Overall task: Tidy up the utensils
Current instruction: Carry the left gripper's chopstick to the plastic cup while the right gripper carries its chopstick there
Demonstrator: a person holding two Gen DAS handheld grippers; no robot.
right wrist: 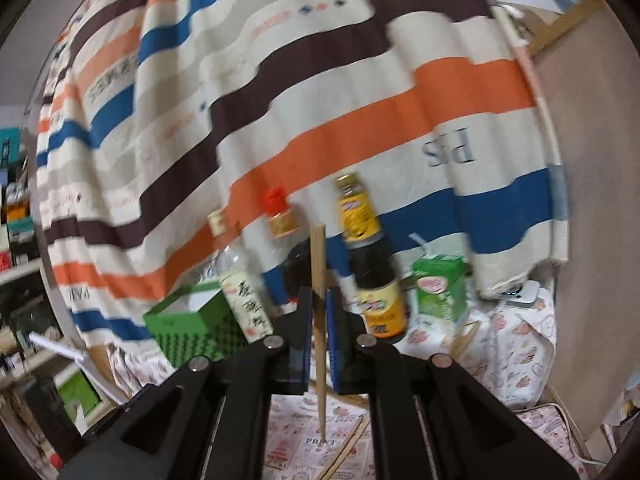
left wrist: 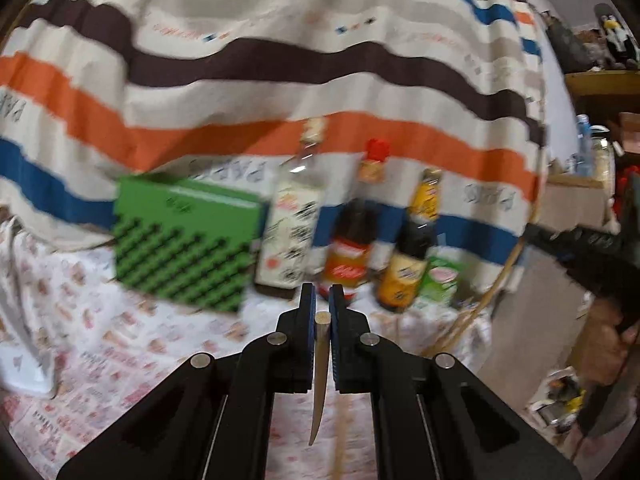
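Observation:
My left gripper is shut on a thin metal utensil handle that hangs down between the pads, held above the table. My right gripper is shut on a wooden chopstick that stands nearly upright through the jaws. A green perforated utensil holder stands at the back left of the table; it also shows in the right wrist view. Loose wooden chopsticks lie on the printed tablecloth below the right gripper, and more lie at the right.
Three sauce bottles stand beside the holder: a clear one, a red-capped one and a yellow-labelled one. A green carton stands right of them. A striped cloth hangs behind. Cluttered shelves are at the left.

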